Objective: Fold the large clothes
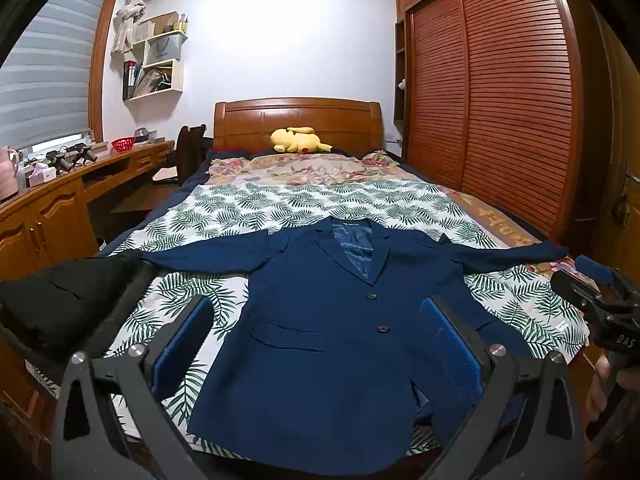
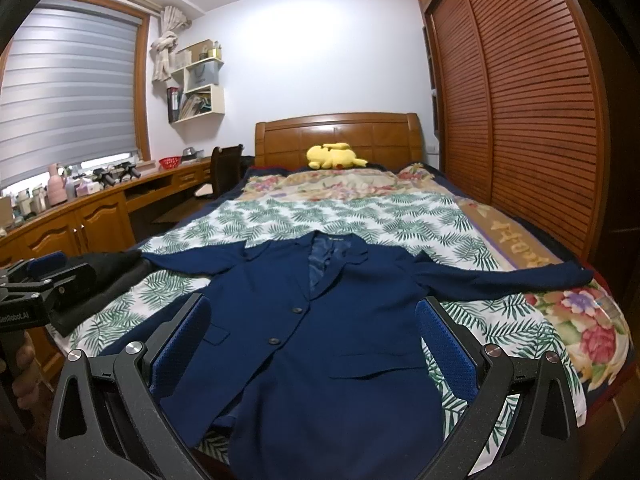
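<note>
Navy jacket (image 1: 336, 320) lies flat, sleeves spread, on bed (image 1: 280, 204); left gripper (image 1: 316, 332) and right gripper (image 2: 312, 332) hover, jaws apart.

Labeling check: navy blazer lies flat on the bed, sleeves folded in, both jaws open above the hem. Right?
Not quite: the navy blazer has its sleeves spread straight out to the sides, not folded in. The right wrist view shows it. The rest holds: flat on the bed, jaws open.
</note>
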The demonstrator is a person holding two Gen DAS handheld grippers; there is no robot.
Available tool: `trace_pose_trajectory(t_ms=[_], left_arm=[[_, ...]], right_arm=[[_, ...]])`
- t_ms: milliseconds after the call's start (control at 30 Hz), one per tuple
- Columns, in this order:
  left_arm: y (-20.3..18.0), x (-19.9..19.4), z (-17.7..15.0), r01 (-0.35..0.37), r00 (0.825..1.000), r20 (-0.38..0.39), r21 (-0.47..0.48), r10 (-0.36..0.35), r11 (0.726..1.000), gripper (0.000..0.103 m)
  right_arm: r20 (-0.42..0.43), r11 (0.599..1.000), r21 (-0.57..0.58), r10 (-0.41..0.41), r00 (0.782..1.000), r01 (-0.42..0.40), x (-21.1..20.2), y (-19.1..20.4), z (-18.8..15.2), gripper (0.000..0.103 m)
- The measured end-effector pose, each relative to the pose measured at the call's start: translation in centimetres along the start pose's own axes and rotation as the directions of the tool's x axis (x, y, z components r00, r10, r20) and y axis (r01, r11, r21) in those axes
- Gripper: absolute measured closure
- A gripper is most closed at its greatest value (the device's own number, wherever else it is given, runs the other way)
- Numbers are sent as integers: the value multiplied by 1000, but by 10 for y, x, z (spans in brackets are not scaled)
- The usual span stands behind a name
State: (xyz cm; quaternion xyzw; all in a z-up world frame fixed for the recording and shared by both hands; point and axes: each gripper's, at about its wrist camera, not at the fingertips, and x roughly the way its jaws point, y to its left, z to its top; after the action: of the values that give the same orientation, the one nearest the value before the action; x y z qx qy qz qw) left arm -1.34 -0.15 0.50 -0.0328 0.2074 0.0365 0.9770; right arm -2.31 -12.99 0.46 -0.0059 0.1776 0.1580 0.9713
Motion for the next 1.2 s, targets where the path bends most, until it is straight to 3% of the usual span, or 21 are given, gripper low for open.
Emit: trace_pose_trajectory(t_ms=[900, 1200], left_arm=[[5, -1, 0, -6, 1000, -1, -4, 6, 1000, 0], [12, 18, -2, -34, 999, -22, 7, 34, 999, 0]], right_arm=[[-2, 1000, -1, 0, 1000, 0, -2, 0, 0, 0], [-17, 1000, -27, 11, 1000, -11, 9, 13, 0, 0]])
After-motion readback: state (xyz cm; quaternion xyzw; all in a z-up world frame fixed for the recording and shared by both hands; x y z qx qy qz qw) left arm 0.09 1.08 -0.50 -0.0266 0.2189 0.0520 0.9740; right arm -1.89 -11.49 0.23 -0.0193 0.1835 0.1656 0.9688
